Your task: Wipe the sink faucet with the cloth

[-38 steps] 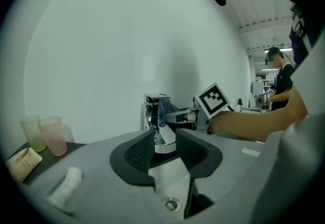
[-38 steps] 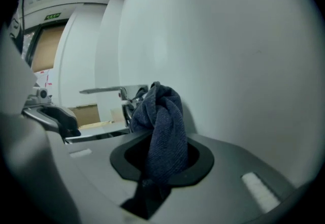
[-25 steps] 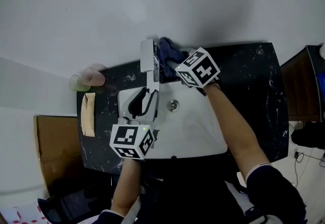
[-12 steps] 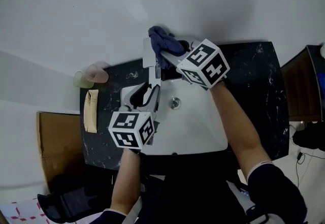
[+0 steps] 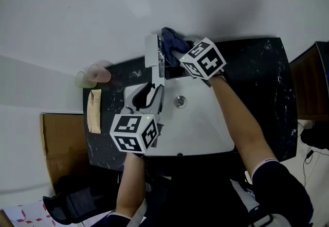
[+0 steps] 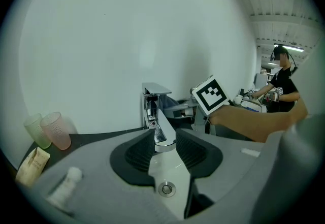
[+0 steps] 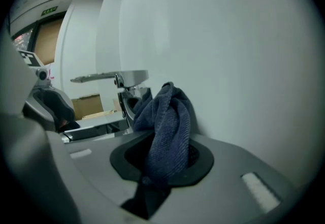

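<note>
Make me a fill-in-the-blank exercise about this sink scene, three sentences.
1. The right gripper is shut on a dark blue ___.
2. It holds that fabric at the side of the chrome ___, close to the wall.
3. Two translucent ___ stand on the dark counter, left of the white sink in the head view.

Missing words: cloth; faucet; cups.

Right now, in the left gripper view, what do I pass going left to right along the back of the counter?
Green cup → pink cup → chrome faucet → right claw's marker cube → person in the background.
</note>
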